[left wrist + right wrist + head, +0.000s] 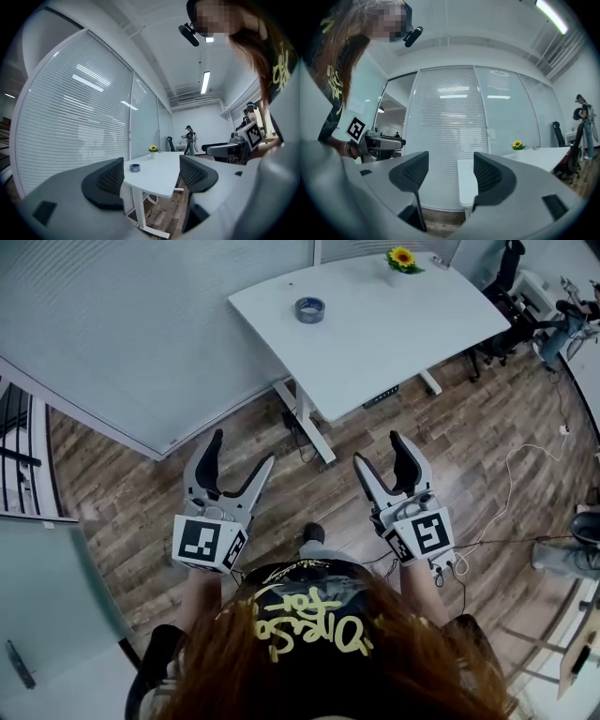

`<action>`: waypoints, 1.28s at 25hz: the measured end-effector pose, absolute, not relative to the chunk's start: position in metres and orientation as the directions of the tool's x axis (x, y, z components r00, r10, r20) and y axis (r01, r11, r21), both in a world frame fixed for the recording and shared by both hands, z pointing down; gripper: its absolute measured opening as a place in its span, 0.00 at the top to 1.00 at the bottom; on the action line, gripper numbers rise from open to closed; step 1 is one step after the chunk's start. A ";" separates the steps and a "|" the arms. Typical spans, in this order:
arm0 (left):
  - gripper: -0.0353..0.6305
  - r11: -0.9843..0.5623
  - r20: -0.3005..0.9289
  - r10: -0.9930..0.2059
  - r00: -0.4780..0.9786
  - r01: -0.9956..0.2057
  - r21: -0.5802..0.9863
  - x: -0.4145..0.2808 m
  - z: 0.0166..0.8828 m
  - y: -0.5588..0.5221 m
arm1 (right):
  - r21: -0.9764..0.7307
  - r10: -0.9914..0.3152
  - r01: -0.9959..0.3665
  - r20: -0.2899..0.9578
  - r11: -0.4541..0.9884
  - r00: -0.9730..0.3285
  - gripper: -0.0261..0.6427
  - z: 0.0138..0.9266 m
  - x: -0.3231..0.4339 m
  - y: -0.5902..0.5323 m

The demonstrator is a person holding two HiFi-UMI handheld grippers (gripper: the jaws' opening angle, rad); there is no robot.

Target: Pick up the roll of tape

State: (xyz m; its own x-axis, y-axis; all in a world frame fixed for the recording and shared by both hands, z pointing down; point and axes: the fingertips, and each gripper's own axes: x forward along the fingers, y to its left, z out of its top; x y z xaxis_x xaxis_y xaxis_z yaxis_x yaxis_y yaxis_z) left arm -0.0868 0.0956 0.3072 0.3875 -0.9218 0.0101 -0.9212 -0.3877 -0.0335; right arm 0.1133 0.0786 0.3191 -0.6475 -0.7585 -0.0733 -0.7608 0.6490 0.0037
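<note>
A dark blue-grey roll of tape (pixel 309 309) lies flat on the white table (pixel 394 334), near its left side. In the left gripper view the tape (pixel 135 168) shows small between the jaws, far ahead on the table (pixel 159 178). My left gripper (pixel 239 457) is held level over the wooden floor, well short of the table, open and empty. My right gripper (pixel 380 454) is beside it, also open and empty, and its view shows the table's near corner (pixel 465 187) between the jaws. Both left gripper (pixel 151 174) and right gripper (pixel 450 174) hold nothing.
A small pot with a yellow sunflower (pixel 401 261) stands at the table's far edge. A blinds-covered glass wall (pixel 122 324) runs left of the table. Office chairs (pixel 511 287) stand beyond it, and a person (pixel 190 138) stands far off. Cables (pixel 511 484) lie on the floor at right.
</note>
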 end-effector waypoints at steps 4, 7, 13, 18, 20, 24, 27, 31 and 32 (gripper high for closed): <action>0.39 -0.342 0.004 -0.940 0.342 -0.939 -0.022 -0.082 0.305 0.069 | 0.009 -0.725 -0.728 -0.085 0.686 -0.684 0.54 0.313 0.118 0.044; 0.39 -0.327 0.007 -0.945 0.327 -0.945 -0.019 -0.079 0.305 0.059 | -0.005 -0.713 -0.715 -0.083 0.699 -0.697 0.54 0.317 0.118 0.027; 0.39 -0.310 0.022 -0.951 0.309 -0.950 -0.030 -0.086 0.310 0.047 | -0.010 -0.685 -0.686 -0.079 0.727 -0.724 0.54 0.322 0.107 0.020; 0.39 -0.325 0.031 -0.946 0.324 -0.945 -0.038 -0.082 0.307 0.036 | -0.003 -0.677 -0.679 -0.079 0.734 -0.732 0.54 0.317 0.109 0.016; 0.39 -0.330 0.030 -0.944 0.329 -0.943 -0.050 -0.078 0.305 0.031 | 0.001 -0.677 -0.679 -0.078 0.734 -0.732 0.54 0.318 0.110 0.013; 0.39 -0.338 0.026 -0.941 0.337 -0.940 -0.050 -0.075 0.302 0.025 | 0.003 -0.680 -0.683 -0.080 0.731 -0.729 0.54 0.318 0.111 0.006; 0.39 -0.334 0.028 -0.943 0.333 -0.941 -0.050 -0.076 0.302 0.021 | 0.023 -0.688 -0.691 -0.085 0.722 -0.721 0.54 0.314 0.118 0.001; 0.39 -0.325 0.030 -0.946 0.324 -0.944 -0.049 -0.075 0.303 0.018 | 0.024 -0.697 -0.701 -0.087 0.713 -0.712 0.54 0.313 0.130 -0.008; 0.39 -0.319 0.029 -0.948 0.318 -0.947 -0.047 -0.074 0.304 0.018 | 0.020 -0.698 -0.702 -0.088 0.712 -0.711 0.54 0.314 0.132 -0.010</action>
State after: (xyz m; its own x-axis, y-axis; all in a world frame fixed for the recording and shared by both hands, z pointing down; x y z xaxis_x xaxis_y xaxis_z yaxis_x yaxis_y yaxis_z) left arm -0.0738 0.0176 0.3036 0.3180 -0.9476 0.0292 -0.9466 -0.3191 -0.0470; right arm 0.1323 -0.0097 0.3136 -0.7105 -0.6981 -0.0879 -0.7020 0.7119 0.0199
